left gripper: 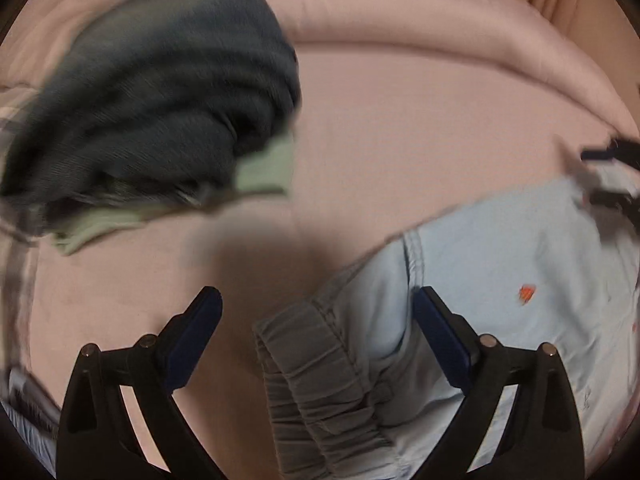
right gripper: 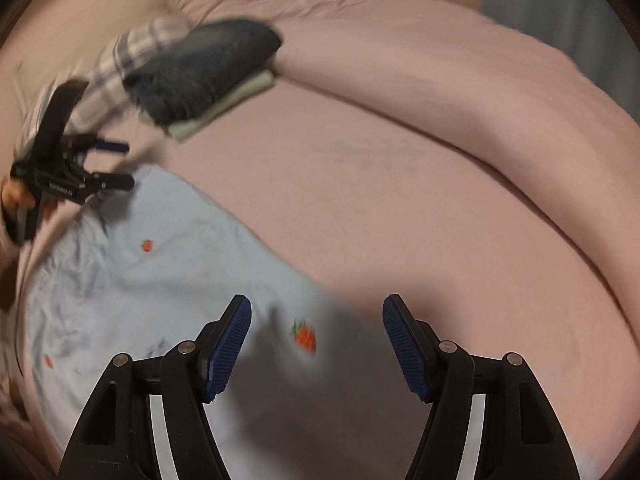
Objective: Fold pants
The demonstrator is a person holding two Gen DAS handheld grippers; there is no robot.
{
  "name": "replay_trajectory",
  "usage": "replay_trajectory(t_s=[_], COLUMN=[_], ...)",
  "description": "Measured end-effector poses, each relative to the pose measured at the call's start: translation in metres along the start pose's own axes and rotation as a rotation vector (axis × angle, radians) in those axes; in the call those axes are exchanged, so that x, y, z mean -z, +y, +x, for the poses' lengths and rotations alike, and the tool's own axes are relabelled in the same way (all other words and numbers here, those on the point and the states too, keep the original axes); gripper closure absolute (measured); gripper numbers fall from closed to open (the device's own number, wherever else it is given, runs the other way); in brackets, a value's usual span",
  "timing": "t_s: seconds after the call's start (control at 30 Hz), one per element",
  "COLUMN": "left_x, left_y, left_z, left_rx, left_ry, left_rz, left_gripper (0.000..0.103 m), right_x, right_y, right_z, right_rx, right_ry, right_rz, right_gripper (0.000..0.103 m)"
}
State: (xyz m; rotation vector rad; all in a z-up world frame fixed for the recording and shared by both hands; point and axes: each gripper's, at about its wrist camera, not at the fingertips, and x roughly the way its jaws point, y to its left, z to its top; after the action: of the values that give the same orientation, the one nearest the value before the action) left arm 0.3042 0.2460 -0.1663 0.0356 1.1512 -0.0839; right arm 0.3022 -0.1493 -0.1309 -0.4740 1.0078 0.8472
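- left wrist: left gripper (left gripper: 316,312) hangs with jaws spread, empty, over the waistband of the pants (left gripper: 480,264) at 5 o'clock; dark pile (left gripper: 160,100) at 10. best to pinch the band squarely.
- right wrist: right gripper (right gripper: 316,320) spread, empty, over the pants' edge; pants fill 8 o'clock on the bed (right gripper: 400,180).

Open bedsheet at centre; obstacles at the margins.
In the right wrist view, the bed (right gripper: 400,184) lies bare from centre to 3 o'clock. A stack of folded clothes (right gripper: 208,76) blocks 11 o'clock, pale blue pants (right gripper: 160,280) cover 8 o'clock, a rumpled duvet (right gripper: 460,60) bounds 1 o'clock.
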Motion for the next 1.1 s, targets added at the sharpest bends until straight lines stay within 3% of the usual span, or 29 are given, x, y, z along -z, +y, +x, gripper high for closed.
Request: replay_trajectory(t_s=[0.07,0.13,0.17,0.2,0.3,0.33,0.37,0.47,0.57,0.7,0.8,0.9,1.03,1.1], left_x=[-0.002,-0.005,-0.007,-0.008,-0.008,-0.007,-0.007,-0.008,-0.010,0.005,0.018,0.050,0.094,0.117], left_y=[0.005,0.005,0.005,0.002,-0.007,-0.011,-0.014,-0.026,-0.038,-0.064,-0.062,-0.066,-0.081,-0.087], left_z=[0.011,0.013,0.012,0.011,0.002,0.000,-0.003,-0.012,-0.035,-0.050,-0.077,-0.120,-0.164,-0.170], left_rx=[0.039,0.063,0.073,0.094,0.120,0.115,0.091,0.019,-0.043,-0.142,-0.161,-0.158,-0.187,-0.204], left_ry=[0.046,0.060,0.063,0.062,0.058,0.053,0.043,0.011,-0.047,-0.090,-0.173,-0.301,-0.450,-0.486], left_rz=[0.007,0.010,0.019,0.030,0.065,0.070,0.076,0.073,0.076,0.133,0.141,0.136,0.194,0.220], left_gripper=[0.005,0.010,0.014,0.027,0.053,0.059,0.059,0.061,0.061,0.060,0.060,0.061,0.062,0.062], right_x=[-0.007,0.000,0.004,0.003,0.009,0.011,0.011,0.013,0.013,0.021,0.023,0.024,0.058,0.080], right_y=[-0.001,-0.004,-0.006,-0.005,0.002,0.007,0.014,0.025,0.032,0.031,0.053,0.087,0.144,0.172], right_z=[0.024,0.022,0.018,0.017,0.008,0.003,0.002,-0.014,-0.049,-0.072,-0.094,-0.128,-0.167,-0.179], right_rx=[-0.028,-0.041,-0.046,-0.046,-0.040,-0.033,-0.014,0.095,0.195,0.236,0.290,0.341,0.434,0.469], right_ry=[0.113,0.123,0.134,0.143,0.165,0.170,0.172,0.161,0.090,0.065,0.013,-0.088,-0.183,-0.209], right_rz=[-0.015,-0.020,-0.004,0.003,-0.007,-0.021,-0.035,-0.071,-0.070,-0.034,-0.073,-0.109,-0.236,-0.302], right_gripper=[0.034,0.034,0.036,0.038,0.072,0.085,0.091,0.095,0.095,0.095,0.096,0.096,0.096,0.096])
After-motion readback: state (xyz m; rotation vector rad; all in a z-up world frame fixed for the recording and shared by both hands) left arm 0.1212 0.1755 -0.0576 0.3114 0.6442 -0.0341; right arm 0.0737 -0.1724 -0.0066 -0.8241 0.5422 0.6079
